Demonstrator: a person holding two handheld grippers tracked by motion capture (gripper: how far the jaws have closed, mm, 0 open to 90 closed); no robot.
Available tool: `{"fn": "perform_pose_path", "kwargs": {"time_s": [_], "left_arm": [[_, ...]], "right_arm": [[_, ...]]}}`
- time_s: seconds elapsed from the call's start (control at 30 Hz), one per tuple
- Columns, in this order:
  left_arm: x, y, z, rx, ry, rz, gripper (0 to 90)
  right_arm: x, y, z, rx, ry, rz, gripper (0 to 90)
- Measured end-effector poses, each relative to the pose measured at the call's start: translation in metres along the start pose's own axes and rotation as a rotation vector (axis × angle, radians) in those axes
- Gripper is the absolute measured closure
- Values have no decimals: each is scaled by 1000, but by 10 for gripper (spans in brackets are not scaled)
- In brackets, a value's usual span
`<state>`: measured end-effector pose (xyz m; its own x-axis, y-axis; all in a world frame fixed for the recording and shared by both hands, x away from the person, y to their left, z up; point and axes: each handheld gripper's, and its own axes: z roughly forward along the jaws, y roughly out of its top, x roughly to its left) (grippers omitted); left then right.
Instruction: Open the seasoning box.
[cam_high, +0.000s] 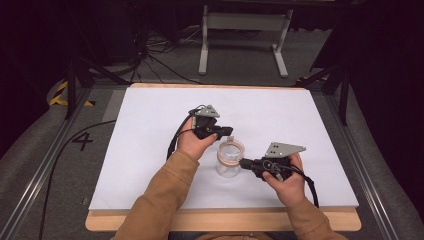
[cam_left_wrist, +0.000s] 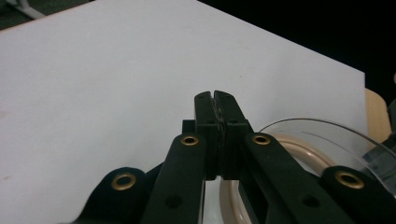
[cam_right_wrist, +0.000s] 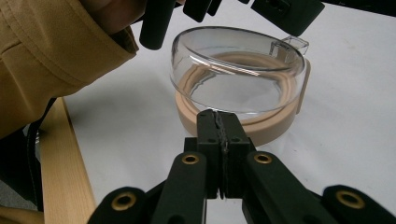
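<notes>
Two grippers flank one jar, a clear container with a beige ring at its mouth, standing on the white worktop nearer the front edge than the back and a little right of the middle. The left gripper sits just behind and left of the jar, its jaws pressed together on nothing; in the left gripper view they point over bare white sheet, with the jar's clear rim low at the right. The right gripper lies at the jar's right side, jaws likewise closed and empty, tips right against the jar; whether they touch it I cannot tell. In the right gripper view the closed tips sit at the beige ring, with a tan sleeve at the upper left.

Nothing else stands on the sheet. Wide bare room lies toward the back edge and both back corners, and to the left edge. A wood border runs along the front edge, close under both forearms. Beyond the back edge, on the floor, stand a white frame and loose cables.
</notes>
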<state>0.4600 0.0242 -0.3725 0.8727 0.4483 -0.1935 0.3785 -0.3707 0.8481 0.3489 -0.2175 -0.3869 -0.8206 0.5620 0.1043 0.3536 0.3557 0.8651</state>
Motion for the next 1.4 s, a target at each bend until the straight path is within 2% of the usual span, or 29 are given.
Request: {"fn": "perform_pose_path", "kwargs": {"time_s": [0.2,0.47,0.6,0.67,0.8,0.83,0.93,1.03,1.1,1.2,1.4], "left_arm": [[2,1,-8,-25,18,-18,876],[2,-2,-24,-21,52,-12,871],[4,-8,-35,-15,88,-33,865],[7,-14,-46,-22,110,-51,866],[9,-19,-57,-14,137,-62,868],[9,-22,-60,-24,140,-75,868],[10,-26,-68,-15,153,-84,869],[12,-31,-76,-28,171,-94,867],[13,-37,-86,-12,192,-115,866],[14,-41,-91,-17,199,-134,866],[15,-51,-104,-9,227,-156,865]], "right_arm": [[-1,0,-2,-7,-5,-4,894],[-5,7,-5,-38,-2,-5,894],[-5,12,-4,-51,9,-17,894],[-6,15,-2,-57,13,-24,894],[-11,20,-1,-66,23,-30,894],[-12,21,-1,-68,26,-33,894],[-14,24,0,-73,29,-41,893],[-18,28,2,-80,36,-47,893],[-20,32,4,-85,43,-48,893],[-24,35,6,-91,48,-52,893],[-30,40,7,-101,52,-57,892]]}}
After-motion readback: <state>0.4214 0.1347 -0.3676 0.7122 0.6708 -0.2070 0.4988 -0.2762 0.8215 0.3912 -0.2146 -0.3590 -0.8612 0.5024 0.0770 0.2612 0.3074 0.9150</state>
